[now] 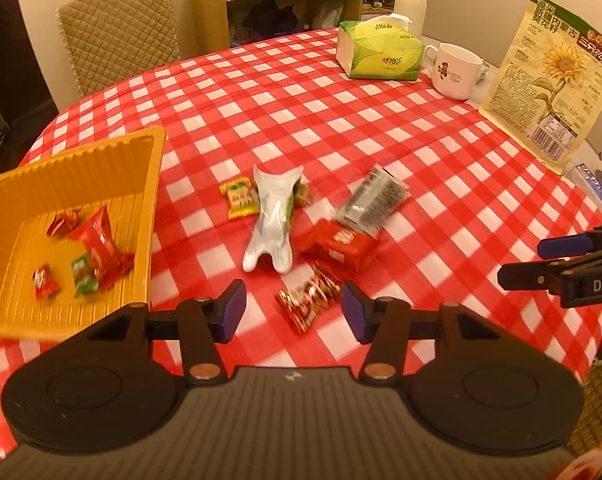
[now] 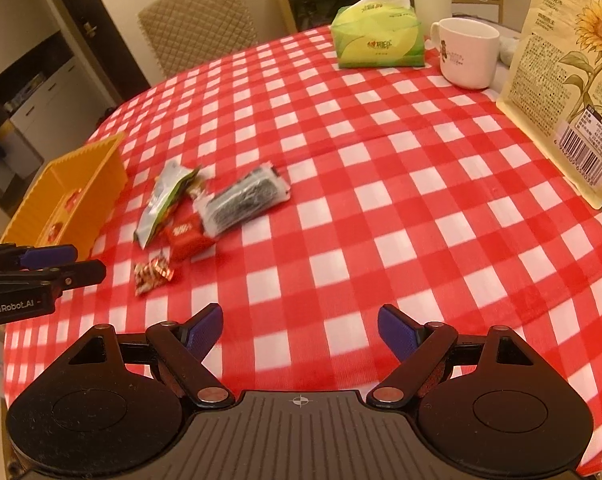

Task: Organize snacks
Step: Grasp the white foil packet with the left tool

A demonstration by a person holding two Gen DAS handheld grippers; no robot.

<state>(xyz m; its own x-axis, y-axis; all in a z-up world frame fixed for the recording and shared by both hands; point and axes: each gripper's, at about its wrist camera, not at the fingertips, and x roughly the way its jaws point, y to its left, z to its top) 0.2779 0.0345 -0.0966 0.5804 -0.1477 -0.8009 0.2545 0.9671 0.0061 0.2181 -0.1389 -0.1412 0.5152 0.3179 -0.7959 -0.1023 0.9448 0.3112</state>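
I hold the left tool (image 1: 293, 312) open and empty above a foil candy (image 1: 308, 302) on the bench (image 1: 381, 140). The right tool (image 2: 300, 332) is open over bare cloth. I count five loose snacks: the candy, one red pack (image 1: 338, 244), one silver pouch (image 1: 273, 220), one dark pack (image 1: 375, 202), one yellow pack (image 1: 240, 197). The yellow tray (image 1: 113, 168) at left holds four. One tissue box (image 1: 379, 50), one mug (image 1: 457, 70) and one seed bag (image 1: 549, 80) stand well apart, far side.
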